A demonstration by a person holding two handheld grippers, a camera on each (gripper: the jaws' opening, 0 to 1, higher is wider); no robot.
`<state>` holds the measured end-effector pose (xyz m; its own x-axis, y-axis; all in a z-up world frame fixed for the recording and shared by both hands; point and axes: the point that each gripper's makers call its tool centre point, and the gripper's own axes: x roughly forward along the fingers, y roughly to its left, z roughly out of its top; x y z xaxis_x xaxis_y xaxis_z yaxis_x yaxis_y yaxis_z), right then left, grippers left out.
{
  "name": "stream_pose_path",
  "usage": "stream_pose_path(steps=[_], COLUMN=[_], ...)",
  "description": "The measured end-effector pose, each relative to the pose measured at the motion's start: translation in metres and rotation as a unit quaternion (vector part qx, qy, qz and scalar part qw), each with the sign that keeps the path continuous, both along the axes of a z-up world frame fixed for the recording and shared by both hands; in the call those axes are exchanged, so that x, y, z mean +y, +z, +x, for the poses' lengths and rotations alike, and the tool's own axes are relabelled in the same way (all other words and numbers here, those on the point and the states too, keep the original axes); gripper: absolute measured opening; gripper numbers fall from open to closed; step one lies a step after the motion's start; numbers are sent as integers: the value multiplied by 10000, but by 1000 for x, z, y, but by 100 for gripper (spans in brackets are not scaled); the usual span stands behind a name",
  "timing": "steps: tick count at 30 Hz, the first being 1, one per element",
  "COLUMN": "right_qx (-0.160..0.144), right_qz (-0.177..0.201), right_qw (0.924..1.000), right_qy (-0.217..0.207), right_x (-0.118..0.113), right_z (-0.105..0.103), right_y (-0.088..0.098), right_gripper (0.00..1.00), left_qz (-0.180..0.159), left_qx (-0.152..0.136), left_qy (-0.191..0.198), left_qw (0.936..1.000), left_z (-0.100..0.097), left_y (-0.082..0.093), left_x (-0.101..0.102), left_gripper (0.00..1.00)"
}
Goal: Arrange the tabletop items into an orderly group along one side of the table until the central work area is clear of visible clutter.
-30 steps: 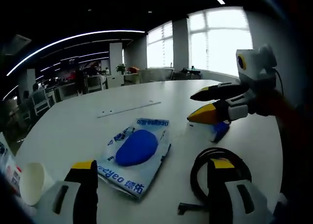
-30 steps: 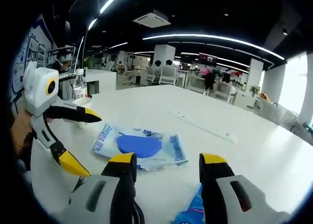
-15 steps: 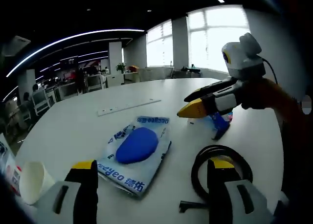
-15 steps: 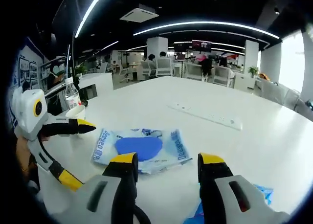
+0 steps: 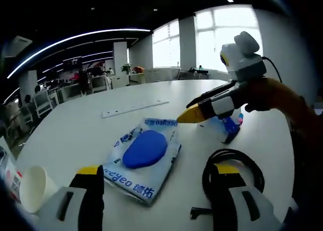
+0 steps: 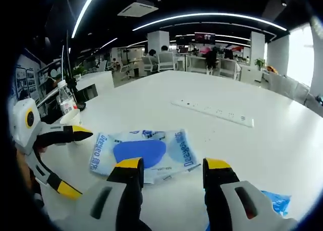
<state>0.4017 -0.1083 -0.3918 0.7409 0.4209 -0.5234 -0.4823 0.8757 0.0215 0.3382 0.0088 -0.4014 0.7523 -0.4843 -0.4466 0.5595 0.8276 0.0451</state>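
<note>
A white and blue packet (image 5: 144, 153) with a blue oval lies flat on the white table (image 5: 75, 130); the same packet (image 6: 144, 150) sits just beyond my right jaws. My left gripper (image 5: 159, 175) is open, low over the table's near edge, packet ahead of it. My right gripper (image 5: 194, 110) comes in from the right, jaws apart, yellow tip close above the packet's far corner. In the right gripper view my right gripper (image 6: 172, 165) is open and holds nothing, and the left gripper (image 6: 75, 163) stands open at the left. A black cable coil (image 5: 233, 166) lies by my left gripper's right jaw.
A paper cup (image 5: 33, 188) stands at the near left, cup (image 6: 70, 119) beside a water bottle (image 6: 64, 97). A small blue wrapper (image 5: 229, 127) lies behind the right gripper, wrapper (image 6: 275, 203) at lower right. A white power strip (image 5: 133, 108), (image 6: 212, 111) lies farther back. Office desks stand beyond.
My right gripper has moved left across the table, from over the small blue wrapper to the packet's far corner. My left gripper has barely moved.
</note>
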Motion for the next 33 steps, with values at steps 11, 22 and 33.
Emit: stream_pose_path(steps=[11, 22, 33], right_qx=[371, 739, 1023], right_qz=[235, 771, 844], right_qw=[9985, 9929, 9882], right_qy=[-333, -519, -767], right_x=[-11, -7, -10], right_z=[21, 25, 29], right_y=[-16, -24, -39], right_gripper=[43, 38, 40], left_qz=[19, 300, 251], left_qx=[-3, -58, 13], left_qy=[62, 8, 126], left_qw=[10000, 9995, 9996], left_z=[1, 2, 4], left_y=[-5, -8, -6], left_x=[4, 3, 10], left_gripper=[81, 78, 78])
